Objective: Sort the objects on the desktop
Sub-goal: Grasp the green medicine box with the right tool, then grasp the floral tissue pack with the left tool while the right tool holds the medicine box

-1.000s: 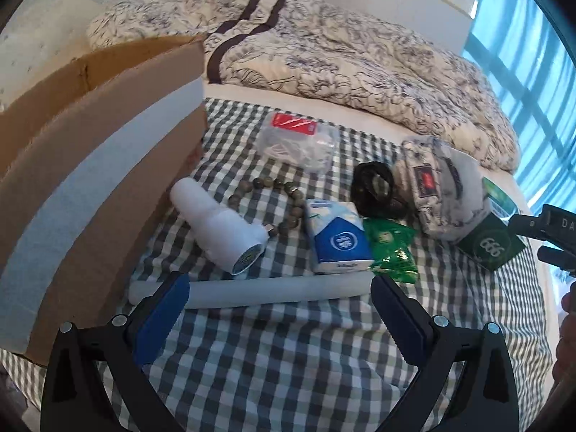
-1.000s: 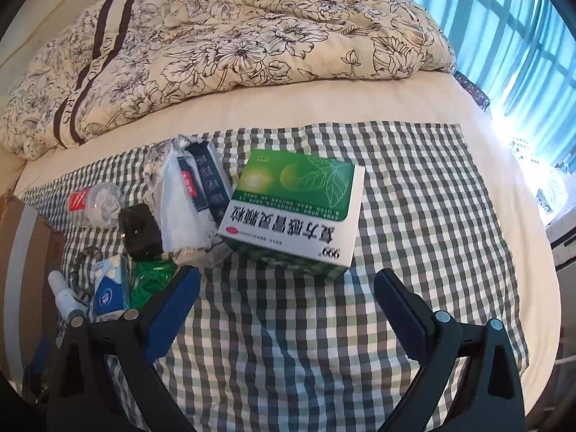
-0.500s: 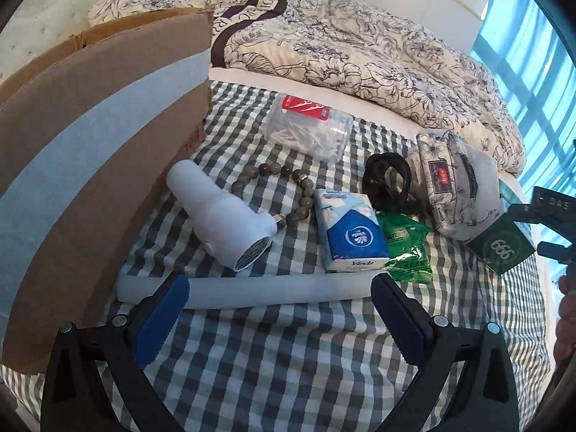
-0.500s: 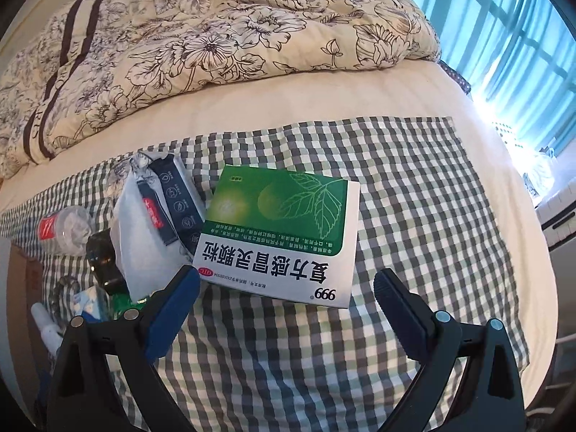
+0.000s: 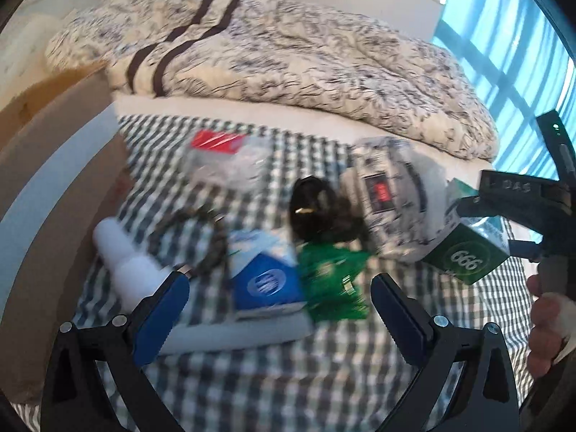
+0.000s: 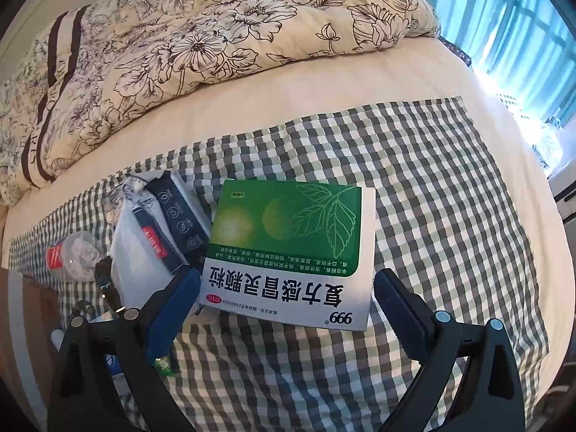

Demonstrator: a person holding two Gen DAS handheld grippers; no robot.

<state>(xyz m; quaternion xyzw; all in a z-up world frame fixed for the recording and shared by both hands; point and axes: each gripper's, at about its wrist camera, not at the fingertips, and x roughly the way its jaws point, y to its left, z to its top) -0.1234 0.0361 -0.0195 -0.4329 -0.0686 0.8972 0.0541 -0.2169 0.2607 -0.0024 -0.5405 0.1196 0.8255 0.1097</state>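
The right gripper [image 6: 286, 300] stood with jaws spread, straddling the near edge of the green medicine box [image 6: 291, 252], which lay flat on the checked cloth [image 6: 450, 194]. Squeezing should come only once both pads flanked the box's sides squarely. At 9 o'clock a white pouch [image 6: 140, 259] touched the box. The left gripper [image 5: 279, 311] was likewise spread, empty.

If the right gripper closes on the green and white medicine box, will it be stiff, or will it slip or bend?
The medicine box looks like thin cardboard with flat faces and sharp edges, so probably stiff but crushable under a hard squeeze. Its surface looks glossy, so it may slip slightly. The right gripper is open around its near end.
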